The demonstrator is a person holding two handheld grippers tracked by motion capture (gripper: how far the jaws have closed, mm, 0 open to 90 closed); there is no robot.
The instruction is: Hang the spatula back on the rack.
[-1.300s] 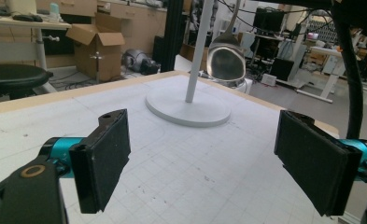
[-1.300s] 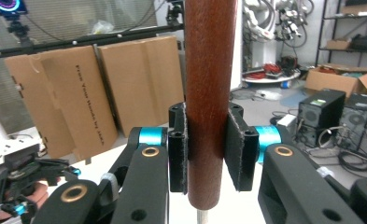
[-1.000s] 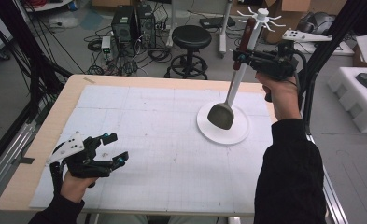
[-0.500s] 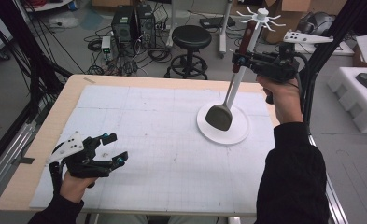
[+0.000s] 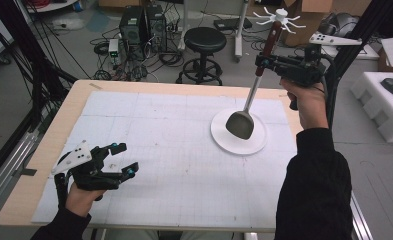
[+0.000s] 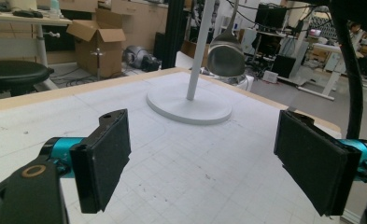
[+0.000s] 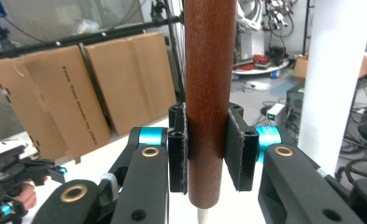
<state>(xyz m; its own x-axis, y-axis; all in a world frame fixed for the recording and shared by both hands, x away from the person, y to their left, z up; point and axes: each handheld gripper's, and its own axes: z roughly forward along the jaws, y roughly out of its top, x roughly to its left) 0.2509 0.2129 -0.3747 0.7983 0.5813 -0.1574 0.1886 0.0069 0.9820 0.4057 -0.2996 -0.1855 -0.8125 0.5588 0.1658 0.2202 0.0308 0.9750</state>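
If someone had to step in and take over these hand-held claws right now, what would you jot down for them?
Right gripper: shut on the brown wooden handle of the metal ladle, held upright.
Ladle bowl hangs above the round white base of the white hook stand, beside its pole.
Left gripper: open, empty, low over the table's near left part.
Done: ladle picked up.
Left, probably: hang it on the stand's hooks.

Black sleeves; each black tool (image 5: 126, 160) has teal collars, brass rivets, grey plate.
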